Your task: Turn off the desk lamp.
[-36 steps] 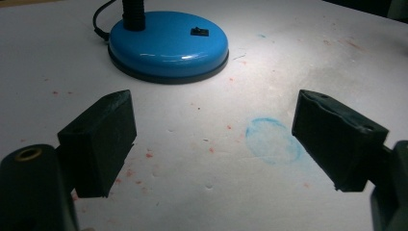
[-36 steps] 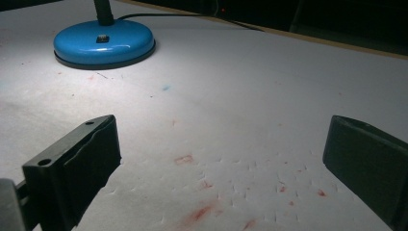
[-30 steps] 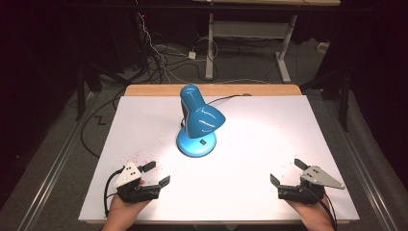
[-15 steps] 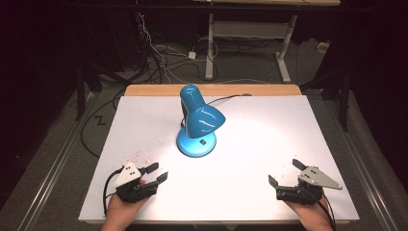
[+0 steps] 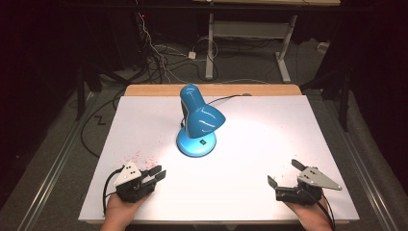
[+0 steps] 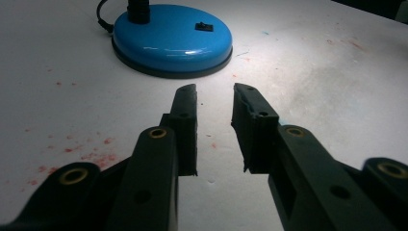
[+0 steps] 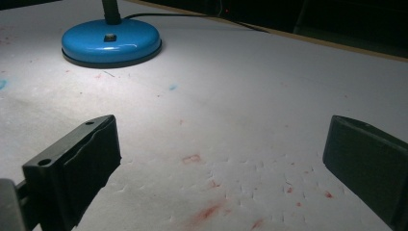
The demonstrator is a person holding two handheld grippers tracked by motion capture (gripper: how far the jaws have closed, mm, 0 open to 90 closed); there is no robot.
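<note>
While its base sits flat, blue lamp (image 5: 197, 124) shade faces the person.

No legible text, label, brand, number or sign appears in any view. The blue lamp (image 5: 197, 126) carries only a small dark switch on its base, with no readable marking. The grey plates on the two grippers are blank. The white tabletop (image 5: 269, 144) bears red stains only, not characters.
</note>
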